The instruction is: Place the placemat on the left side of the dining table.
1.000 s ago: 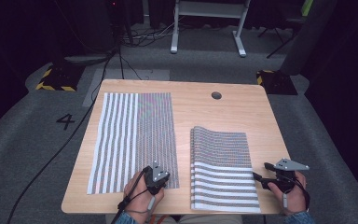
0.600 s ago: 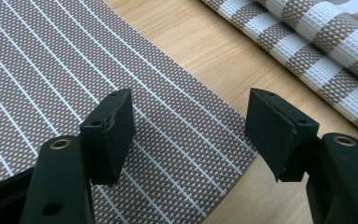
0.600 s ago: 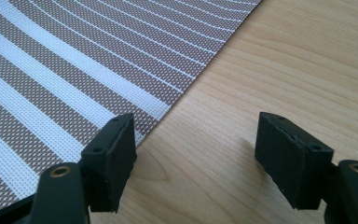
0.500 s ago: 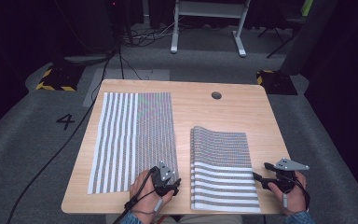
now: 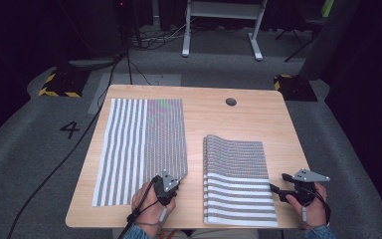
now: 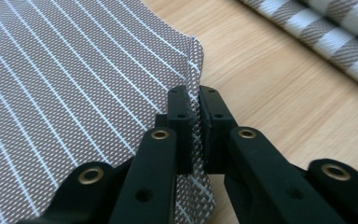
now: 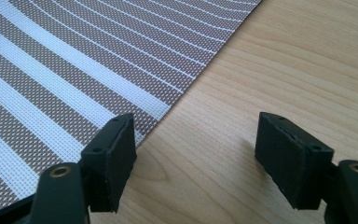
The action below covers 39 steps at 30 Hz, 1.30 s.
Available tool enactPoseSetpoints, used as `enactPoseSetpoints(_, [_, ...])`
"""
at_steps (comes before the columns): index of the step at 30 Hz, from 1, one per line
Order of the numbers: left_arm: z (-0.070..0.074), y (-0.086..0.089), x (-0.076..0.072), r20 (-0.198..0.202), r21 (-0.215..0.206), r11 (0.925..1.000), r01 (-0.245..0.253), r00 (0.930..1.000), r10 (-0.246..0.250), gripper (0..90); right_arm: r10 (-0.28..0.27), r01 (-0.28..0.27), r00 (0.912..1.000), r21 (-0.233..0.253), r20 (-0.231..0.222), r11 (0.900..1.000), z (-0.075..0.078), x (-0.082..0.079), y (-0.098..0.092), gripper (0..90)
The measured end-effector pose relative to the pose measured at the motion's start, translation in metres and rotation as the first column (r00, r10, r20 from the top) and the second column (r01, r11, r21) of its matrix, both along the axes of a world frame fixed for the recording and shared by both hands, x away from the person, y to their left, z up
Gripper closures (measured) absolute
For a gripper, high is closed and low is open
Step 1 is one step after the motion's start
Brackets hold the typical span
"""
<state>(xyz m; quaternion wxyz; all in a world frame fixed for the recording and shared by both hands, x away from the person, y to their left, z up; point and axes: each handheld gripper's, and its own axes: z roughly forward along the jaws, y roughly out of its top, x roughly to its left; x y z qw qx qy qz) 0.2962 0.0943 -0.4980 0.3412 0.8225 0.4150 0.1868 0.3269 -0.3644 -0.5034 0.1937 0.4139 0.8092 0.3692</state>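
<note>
High view: light wooden desk [image 5: 229, 124] with a small round grommet hole [image 5: 231, 101] near the far edge. On the left half, a flat grey-and-white striped woven placemat [image 5: 139, 144], spread open, long side running near to far. On the right half, a folded grey-and-white striped woven cloth [image 5: 238, 179], far edge slightly lifted in a roll. Left gripper [image 5: 169, 185] at the near right corner of the flat placemat, held in a hand [image 5: 149, 206] entering from the near edge. Right gripper [image 5: 278, 189] just beside the near right edge of the folded cloth, jaws pointing left toward it, held in the other hand [image 5: 311, 209].

Left gripper view: left gripper [image 6: 193, 126] clamped on the corner hem of the flat placemat, fabric pinched between the jaws and raised slightly off the desk. Folded cloth [image 6: 326, 32] at the far right, well apart across bare wood.

Right gripper view: right gripper [image 7: 193, 154] spread wide, holding nothing, over bare wood just beside the edge of the folded cloth [image 7: 74, 70].
</note>
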Motion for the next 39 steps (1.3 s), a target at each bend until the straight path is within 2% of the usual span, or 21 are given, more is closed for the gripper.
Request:
enactPoseSetpoints(7, [0.001, 0.026, 0.004, -0.003, -0.008, 0.9953, -0.096, 0.9953, 0.096, 86.6, 0.001, -0.001, 1.0, 0.003, -0.005, 1.0, 0.0, 0.0, 0.0, 28.7])
enactPoseSetpoints(14, [0.001, 0.033, 0.01, -0.013, -0.026, 0.9922, -0.122, 0.9925, 0.122, 86.5, 0.001, -0.001, 1.0, 0.003, -0.005, 1.0, 0.0, 0.0, 0.0, 28.8])
enactPoseSetpoints(15, [0.001, 0.036, 0.011, -0.01, -0.015, 0.9912, -0.131, 0.9913, 0.131, 86.6, 0.001, -0.001, 1.0, 0.002, -0.005, 1.0, 0.0, 0.0, 0.0, 28.8])
enactPoseSetpoints(19, [0.0, 0.051, 0.011, -0.017, -0.043, 0.9823, -0.183, 0.9832, 0.182, 86.5, 0.001, -0.001, 1.0, 0.008, -0.003, 1.0, 0.0, 0.0, 0.0, 28.7])
enactPoseSetpoints(20, [0.0, 0.053, 0.01, -0.024, -0.05, 0.9819, -0.183, 0.983, 0.182, 86.5, 0.001, -0.001, 1.0, 0.008, -0.003, 1.0, 0.0, 0.0, 0.0, 28.7])
enactPoseSetpoints(22, [0.001, 0.049, 0.007, -0.015, -0.028, 0.9833, -0.18, 0.9836, 0.18, 86.5, 0.001, -0.001, 1.0, 0.003, -0.005, 1.0, 0.0, 0.0, 0.0, 28.7])
enactPoseSetpoints(25, [0.002, 0.036, 0.002, -0.034, -0.029, 0.9901, -0.137, 0.9901, 0.136, 86.4, 0.001, -0.001, 1.0, 0.003, -0.005, 1.0, 0.0, 0.0, 0.0, 28.7])
enactPoseSetpoints(28, [0.003, 0.028, -0.001, -0.033, -0.014, 0.9935, -0.113, 0.9931, 0.112, 86.3, 0.001, -0.001, 1.0, 0.005, -0.005, 1.0, 0.0, 0.0, 0.0, 28.6])
enactPoseSetpoints(30, [0.003, 0.028, -0.001, -0.033, -0.009, 0.9942, -0.107, 0.9937, 0.107, 86.1, 0.001, -0.001, 1.0, 0.003, -0.005, 1.0, 0.0, 0.0, 0.0, 28.7])
enactPoseSetpoints(32, [0.002, 0.03, 0.0, -0.041, -0.036, 0.9932, -0.111, 0.9932, 0.109, 85.7, 0.001, -0.001, 1.0, 0.002, -0.005, 1.0, 0.0, 0.0, 0.0, 28.7])
enactPoseSetpoints(36, [0.002, 0.031, 0.003, -0.035, -0.027, 0.9928, -0.117, 0.9927, 0.116, 85.1, 0.001, -0.001, 1.0, 0.002, -0.006, 1.0, 0.0, 0.0, 0.0, 28.7])
enactPoseSetpoints(39, [0.001, 0.032, 0.005, -0.034, -0.037, 0.9925, -0.116, 0.9928, 0.115, 84.6, 0.001, -0.001, 1.0, 0.003, -0.006, 1.0, 0.0, 0.0, 0.0, 28.7])
